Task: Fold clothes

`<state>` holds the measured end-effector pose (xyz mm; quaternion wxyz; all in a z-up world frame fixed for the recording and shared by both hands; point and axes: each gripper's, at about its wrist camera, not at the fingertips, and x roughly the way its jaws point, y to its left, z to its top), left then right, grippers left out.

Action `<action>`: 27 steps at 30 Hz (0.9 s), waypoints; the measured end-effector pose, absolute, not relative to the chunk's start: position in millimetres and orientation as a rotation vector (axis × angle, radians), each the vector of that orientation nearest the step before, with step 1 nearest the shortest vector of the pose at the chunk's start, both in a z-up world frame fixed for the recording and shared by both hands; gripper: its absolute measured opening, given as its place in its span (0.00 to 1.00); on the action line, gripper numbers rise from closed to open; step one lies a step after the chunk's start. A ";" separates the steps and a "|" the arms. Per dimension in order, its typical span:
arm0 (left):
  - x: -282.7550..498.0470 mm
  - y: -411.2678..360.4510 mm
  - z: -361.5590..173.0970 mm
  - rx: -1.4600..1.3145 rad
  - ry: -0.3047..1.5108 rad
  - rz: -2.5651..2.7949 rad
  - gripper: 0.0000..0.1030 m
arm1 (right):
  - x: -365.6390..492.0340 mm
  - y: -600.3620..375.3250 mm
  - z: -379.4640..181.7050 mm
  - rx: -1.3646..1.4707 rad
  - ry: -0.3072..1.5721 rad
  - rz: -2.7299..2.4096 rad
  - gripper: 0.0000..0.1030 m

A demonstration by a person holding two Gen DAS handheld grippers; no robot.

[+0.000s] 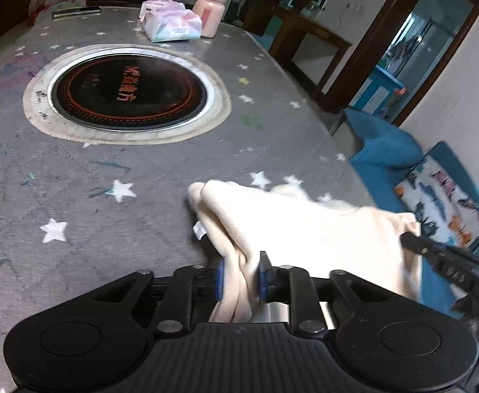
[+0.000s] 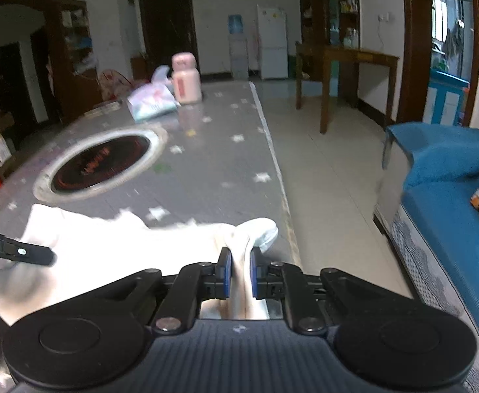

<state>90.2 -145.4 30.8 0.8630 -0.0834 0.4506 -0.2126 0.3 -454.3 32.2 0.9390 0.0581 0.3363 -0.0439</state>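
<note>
Left gripper (image 1: 241,275) is pinching one bunched edge of the cream garment (image 1: 305,229), right gripper (image 2: 241,273) is pinching the opposite edge, likely stretching it flat for a fold; garment is spanning lower frame over the star-print table (image 1: 108,170).

The left tongs (image 1: 239,278) are matte black plastic: two broad rounded lobes, each with a shallow circular recess, flank a ribbed dark-grey centre panel. Angular black linkage arms run forward from silver pivot screws to short fingers faced with blue pads (image 1: 220,278). The right tongs (image 2: 240,273) are built alike, with the same ribbed panel, round lobes, silver screws and blue pads (image 2: 228,273). Seen from the side, a finger is a slim black bar with small screws and faint white lettering.
</note>
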 end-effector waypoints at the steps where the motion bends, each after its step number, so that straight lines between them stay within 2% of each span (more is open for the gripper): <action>1: 90.0 -143.2 30.4 -0.162 0.941 -0.440 0.28 | 0.3 -457.7 30.2 0.125 0.689 -0.097 0.13; 4: 90.4 -135.6 32.4 -0.144 0.930 -0.417 0.36 | -0.1 -466.1 27.2 0.122 0.693 -0.131 0.18; 6: 90.5 -131.4 37.6 -0.142 0.911 -0.403 0.37 | -1.2 -468.9 30.7 0.110 0.685 -0.146 0.18; 14: 95.6 -146.6 58.7 -0.144 0.850 -0.467 0.37 | 15.5 -452.7 32.6 0.135 0.688 -0.026 0.19; 19: 112.2 -163.3 46.4 -0.129 0.876 -0.472 0.36 | 34.6 -442.4 16.8 0.140 0.717 -0.003 0.24; 25: 124.1 -163.9 31.9 -0.120 0.905 -0.448 0.37 | 37.5 -444.4 11.3 0.133 0.721 -0.006 0.25; 27: 120.9 -162.8 34.8 -0.115 0.895 -0.455 0.38 | 33.3 -444.3 16.7 0.126 0.712 -0.003 0.31</action>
